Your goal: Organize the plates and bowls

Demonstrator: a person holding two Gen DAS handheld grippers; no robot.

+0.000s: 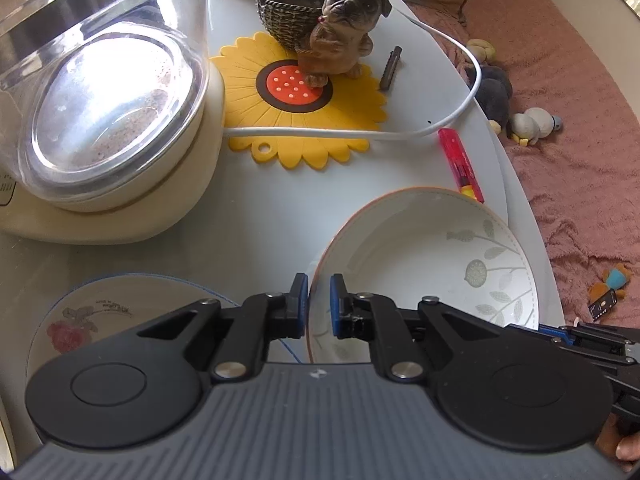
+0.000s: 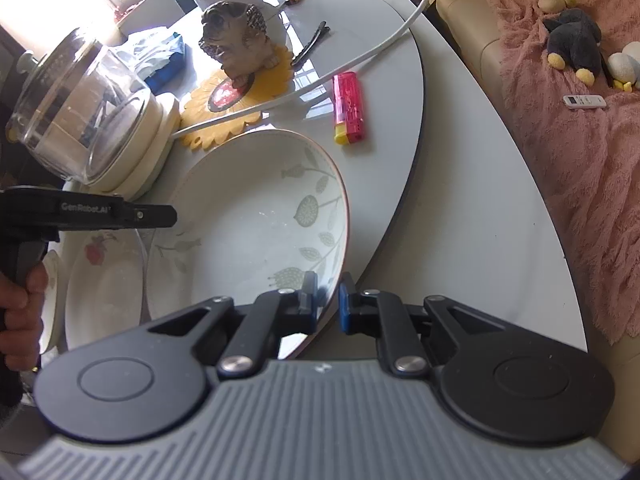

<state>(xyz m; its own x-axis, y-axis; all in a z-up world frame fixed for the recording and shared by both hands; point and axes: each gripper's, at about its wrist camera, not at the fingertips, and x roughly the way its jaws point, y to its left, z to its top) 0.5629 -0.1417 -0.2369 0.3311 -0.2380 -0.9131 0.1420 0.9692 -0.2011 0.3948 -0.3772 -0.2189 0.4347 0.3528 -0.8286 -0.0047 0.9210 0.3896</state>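
Observation:
A white bowl with a grey leaf pattern and an orange rim (image 1: 424, 268) (image 2: 256, 224) is tilted above the table. My left gripper (image 1: 319, 304) is shut on its left rim. My right gripper (image 2: 328, 300) is shut on its right rim. A white plate with a red flower and blue rim (image 1: 100, 320) (image 2: 104, 280) lies on the table to the left, under the bowl's left edge. The left gripper (image 2: 100, 214) shows at the left of the right wrist view, above that plate. A further white plate (image 2: 50, 300) lies at the far left.
A glass pot on a cream base (image 1: 112, 120) (image 2: 80, 108) stands at the back left. A sunflower mat (image 1: 304, 100) bears a dog figurine (image 1: 344, 24). A white cable (image 1: 360, 134), a red lighter (image 2: 349, 108) and a hair clip (image 1: 390, 68) lie on the table (image 2: 460, 200). A pink sofa blanket (image 2: 580, 140) lies right.

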